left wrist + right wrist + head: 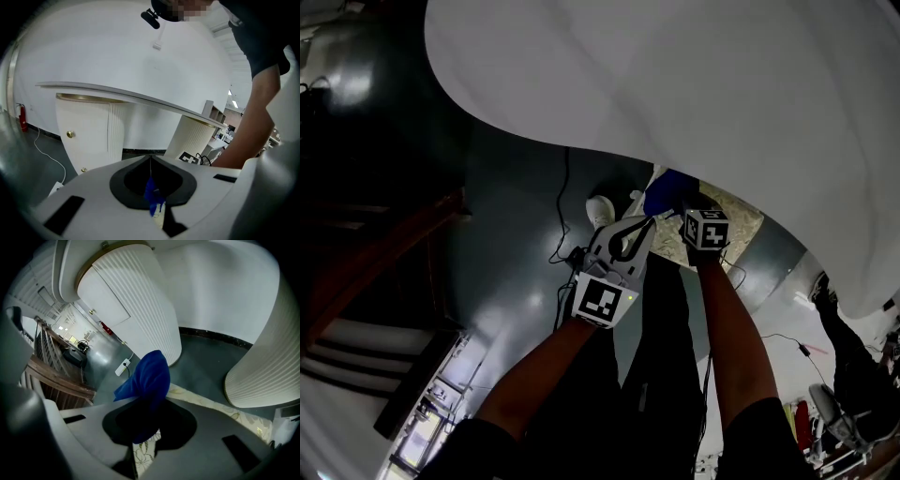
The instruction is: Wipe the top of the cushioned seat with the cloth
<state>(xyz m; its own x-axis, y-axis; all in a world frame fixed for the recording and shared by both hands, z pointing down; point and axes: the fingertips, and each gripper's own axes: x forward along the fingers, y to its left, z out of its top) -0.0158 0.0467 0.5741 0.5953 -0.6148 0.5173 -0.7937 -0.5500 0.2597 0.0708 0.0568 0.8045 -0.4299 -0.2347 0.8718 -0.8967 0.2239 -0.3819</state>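
Observation:
My right gripper (151,404) is shut on a bunched blue cloth (146,380) that sticks up past its tips. In the head view the blue cloth (667,191) hangs just above the cushioned seat (739,221), whose top is cream with a floral print. That seat top (202,403) runs close under the right jaws. My left gripper (643,225) is beside the right gripper (679,204), jaws closed in a loop. In the left gripper view the left gripper (150,161) has its tips together, and a sliver of blue cloth (153,193) shows through the hollow behind them.
A large white tabletop (694,84) overhangs the seat. White ribbed cabinets (136,305) and pedestals (262,376) stand around it on grey floor (516,253) with cables. A dark wooden rail (375,253) is at left. Another person's legs (853,361) stand at right.

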